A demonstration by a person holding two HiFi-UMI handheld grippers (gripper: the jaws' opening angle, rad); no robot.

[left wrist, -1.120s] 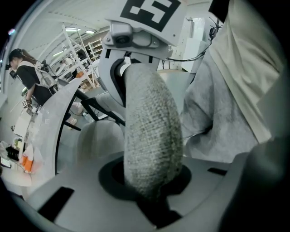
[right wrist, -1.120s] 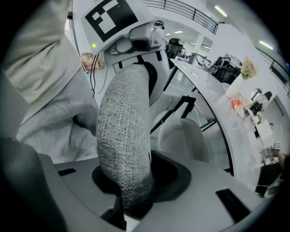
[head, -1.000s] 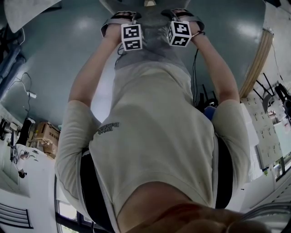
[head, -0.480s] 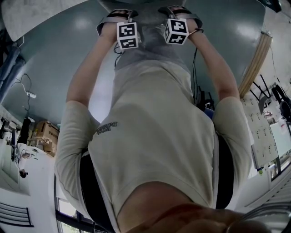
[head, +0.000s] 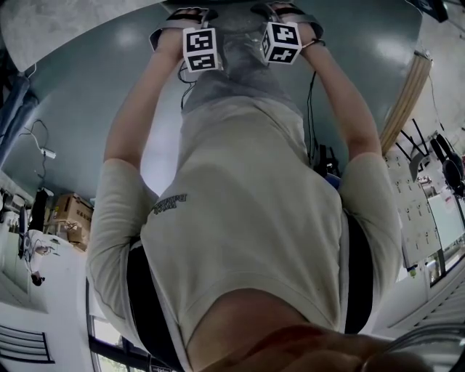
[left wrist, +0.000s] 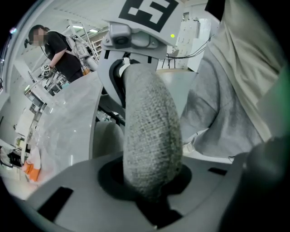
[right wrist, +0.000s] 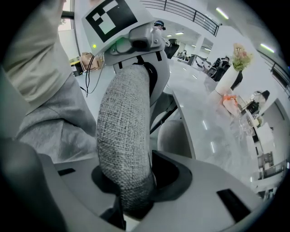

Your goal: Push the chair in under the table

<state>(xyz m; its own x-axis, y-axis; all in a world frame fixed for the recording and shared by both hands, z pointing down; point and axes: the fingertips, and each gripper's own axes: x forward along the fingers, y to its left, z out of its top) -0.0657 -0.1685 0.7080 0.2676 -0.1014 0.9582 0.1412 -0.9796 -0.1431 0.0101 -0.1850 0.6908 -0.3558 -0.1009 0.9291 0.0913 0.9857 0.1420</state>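
Observation:
The chair's back, a rounded edge in grey woven fabric (left wrist: 152, 131) (right wrist: 124, 140), runs between the jaws of both grippers. My left gripper (left wrist: 152, 183) is shut on it. My right gripper (right wrist: 131, 192) also clamps it, its jaws easing open a little with the fabric still filling the gap. Each gripper view shows the other gripper further along the same edge. In the head view both grippers, left (head: 190, 16) and right (head: 282, 13), are at the top beyond my torso, arms stretched out. The white marbled table (left wrist: 68, 113) (right wrist: 204, 122) lies just past the chair.
A grey padded seat (right wrist: 171, 136) shows under the table's edge. A vase of flowers (right wrist: 232, 72) and small items stand on the table. A person in black (left wrist: 59, 45) stands far off. Cardboard boxes (head: 73, 214) and cables lie on the blue-grey floor (head: 87, 94).
Both marker cubes have shifted toward the top of the head view, together with the arms. The hands have moved away from my body with the chair back in their grip.

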